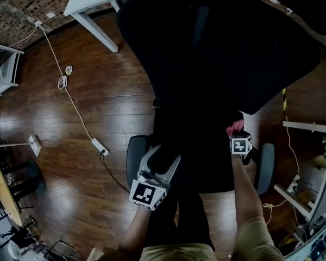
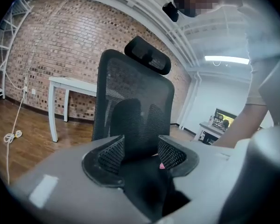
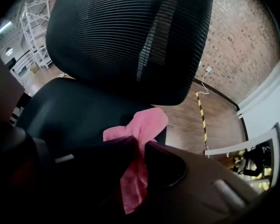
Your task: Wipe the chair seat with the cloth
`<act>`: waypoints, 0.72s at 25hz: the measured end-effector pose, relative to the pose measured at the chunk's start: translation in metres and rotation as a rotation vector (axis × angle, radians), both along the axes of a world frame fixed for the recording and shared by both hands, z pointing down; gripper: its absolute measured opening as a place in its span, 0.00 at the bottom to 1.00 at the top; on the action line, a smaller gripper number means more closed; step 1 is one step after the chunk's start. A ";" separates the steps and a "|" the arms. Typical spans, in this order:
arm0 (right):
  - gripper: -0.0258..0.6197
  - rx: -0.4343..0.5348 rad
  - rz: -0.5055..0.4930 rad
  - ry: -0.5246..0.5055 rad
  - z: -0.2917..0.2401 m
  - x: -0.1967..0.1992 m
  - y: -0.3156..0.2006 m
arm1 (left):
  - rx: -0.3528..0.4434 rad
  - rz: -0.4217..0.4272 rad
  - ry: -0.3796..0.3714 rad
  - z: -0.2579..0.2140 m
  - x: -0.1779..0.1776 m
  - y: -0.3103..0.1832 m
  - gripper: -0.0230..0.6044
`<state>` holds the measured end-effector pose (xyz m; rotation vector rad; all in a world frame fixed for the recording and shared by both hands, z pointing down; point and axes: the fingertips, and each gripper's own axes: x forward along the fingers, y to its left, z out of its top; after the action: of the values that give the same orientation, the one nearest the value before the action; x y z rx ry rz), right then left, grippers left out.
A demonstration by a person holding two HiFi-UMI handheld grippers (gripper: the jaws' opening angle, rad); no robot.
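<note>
Cloth (image 3: 146, 121) is the pink one, and the right gripper (image 3: 140, 143) has its jaws pressed together on it. A bunch of it sticks out in front of the jaws and a strip hangs down behind them. In the head view the cloth (image 1: 234, 127) lies at the right rear part of the seat (image 1: 206, 167), close under the chair back (image 1: 217, 42). Whether it already touches the seat I cannot tell.

The left gripper (image 2: 141, 149) has its jaws apart with nothing between them; it hovers over the front left of the seat, and through the gap only the chair back (image 2: 135, 97) is seen.

What could go wrong, in my judgement:
- The grip takes only a narrow fold of the cloth. If the fabric drags on the seat, it may slide out of the jaws.
- Little cloth is in front of the jaws, so with a flat angle the hard jaws may rub the seat in place of the cloth.
- Nothing holds the chair. A strong push may turn or shift it, and the stroke will miss part of the seat.

No container shows in any view.
</note>
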<state>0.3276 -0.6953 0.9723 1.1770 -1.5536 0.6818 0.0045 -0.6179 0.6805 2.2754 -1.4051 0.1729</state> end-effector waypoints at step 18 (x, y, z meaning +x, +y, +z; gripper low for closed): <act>0.16 -0.077 -0.304 -0.466 0.017 -0.268 0.092 | -0.008 -0.022 -0.073 -0.014 -0.029 0.018 0.36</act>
<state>0.0592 -0.6032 0.9892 0.7287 -2.0216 0.8392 -0.0241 -0.6002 0.6667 2.2673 -1.4631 0.2561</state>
